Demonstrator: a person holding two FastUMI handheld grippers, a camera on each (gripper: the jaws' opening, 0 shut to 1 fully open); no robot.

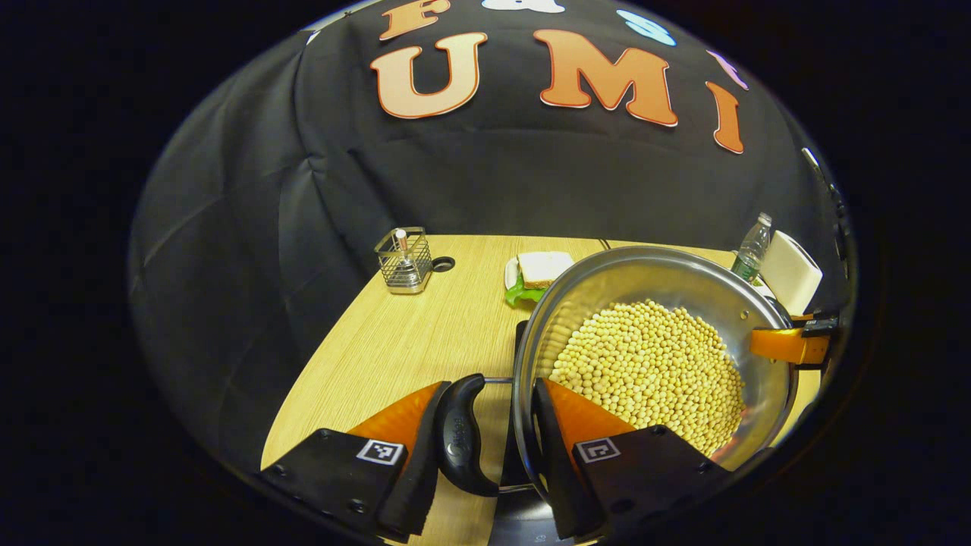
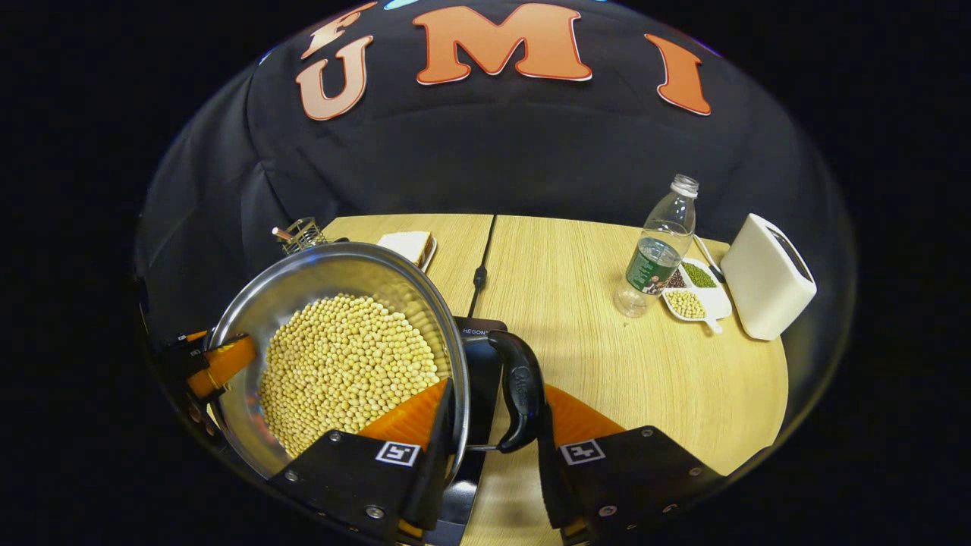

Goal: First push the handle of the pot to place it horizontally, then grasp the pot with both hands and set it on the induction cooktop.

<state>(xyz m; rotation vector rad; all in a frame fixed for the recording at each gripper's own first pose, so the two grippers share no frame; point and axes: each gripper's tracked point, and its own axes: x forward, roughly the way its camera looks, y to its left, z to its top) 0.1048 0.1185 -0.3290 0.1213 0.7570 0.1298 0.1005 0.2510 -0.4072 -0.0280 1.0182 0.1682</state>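
Wooden table (image 2: 607, 356), booth. Pot (image 1: 652, 303) of beans, above induction cooktop (image 2: 478, 356). Left hand-held gripper (image 1: 485, 436) pinches rim and handle (image 1: 461, 432) on pot's left; right hand-held gripper (image 2: 493, 425) likewise on its right handle (image 2: 520, 398). Handles opposite, axis horizontal.

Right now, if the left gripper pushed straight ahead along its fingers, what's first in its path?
Nothing new: the left gripper already straddles the pot handle, with one finger outside it and one inside the rim. Pushing on, its body would probably meet the handle first, though depth is unclear.
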